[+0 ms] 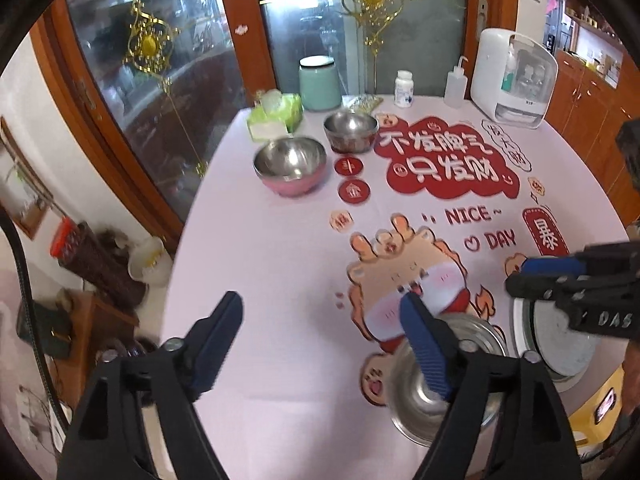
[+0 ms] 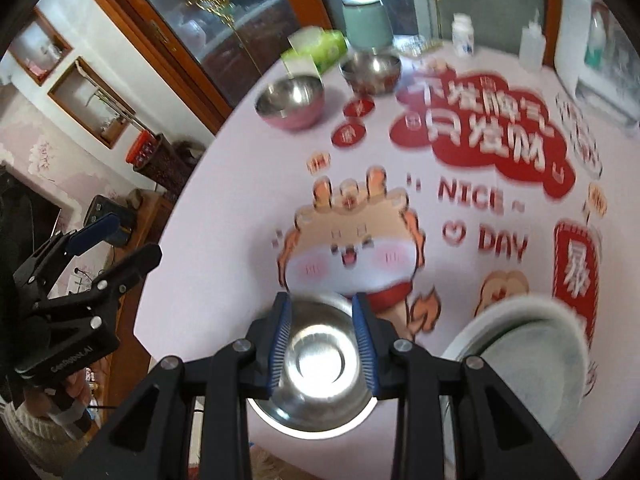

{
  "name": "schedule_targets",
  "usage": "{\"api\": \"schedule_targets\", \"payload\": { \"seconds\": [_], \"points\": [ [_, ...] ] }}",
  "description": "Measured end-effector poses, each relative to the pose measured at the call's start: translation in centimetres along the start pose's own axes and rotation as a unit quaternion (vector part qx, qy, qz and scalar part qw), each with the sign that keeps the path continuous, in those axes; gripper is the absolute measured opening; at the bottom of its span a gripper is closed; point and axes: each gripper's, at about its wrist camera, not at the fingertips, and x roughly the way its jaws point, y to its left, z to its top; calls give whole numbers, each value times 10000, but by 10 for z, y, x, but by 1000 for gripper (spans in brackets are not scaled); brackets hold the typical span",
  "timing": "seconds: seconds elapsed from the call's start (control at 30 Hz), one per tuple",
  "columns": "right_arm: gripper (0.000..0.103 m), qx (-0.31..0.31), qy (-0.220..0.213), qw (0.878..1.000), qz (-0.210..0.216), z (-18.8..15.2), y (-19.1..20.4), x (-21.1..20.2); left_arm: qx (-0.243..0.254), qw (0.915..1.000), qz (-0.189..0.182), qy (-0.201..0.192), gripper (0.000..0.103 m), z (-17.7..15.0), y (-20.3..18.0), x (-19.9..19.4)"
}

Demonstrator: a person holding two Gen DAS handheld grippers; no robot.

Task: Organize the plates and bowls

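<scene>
A steel bowl (image 1: pixel 412 412) stands at the table's near edge, and beside it on the right lies a white-rimmed grey plate (image 1: pixel 554 346). My left gripper (image 1: pixel 322 320) hangs above the cloth, open wide, with nothing between its fingers; its right finger crosses in front of the bowl. In the right wrist view the steel bowl (image 2: pixel 320 360) shows below and between the part-open fingers of my right gripper (image 2: pixel 323 340), which grip nothing. The plate (image 2: pixel 520 360) lies to its right. A pink-sided steel bowl (image 1: pixel 290 168) and a brown-sided steel bowl (image 1: pixel 351 130) stand at the far left.
The round table (image 1: pixel 280 272) has a printed cloth. At its far edge stand a green tissue pack (image 1: pixel 276 114), a mint canister (image 1: pixel 319 82), a pill bottle (image 1: pixel 404 88), a squeeze bottle (image 1: pixel 456 82) and a white appliance (image 1: pixel 514 80). A glass cabinet lies behind.
</scene>
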Motion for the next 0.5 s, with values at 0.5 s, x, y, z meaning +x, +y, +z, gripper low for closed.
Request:
{"api": "schedule_targets", "payload": {
  "seconds": [0.5],
  "points": [
    [47, 289, -476, 9984, 69, 133, 9, -11, 85, 9997, 161, -178, 88, 117, 89, 34]
  ]
}}
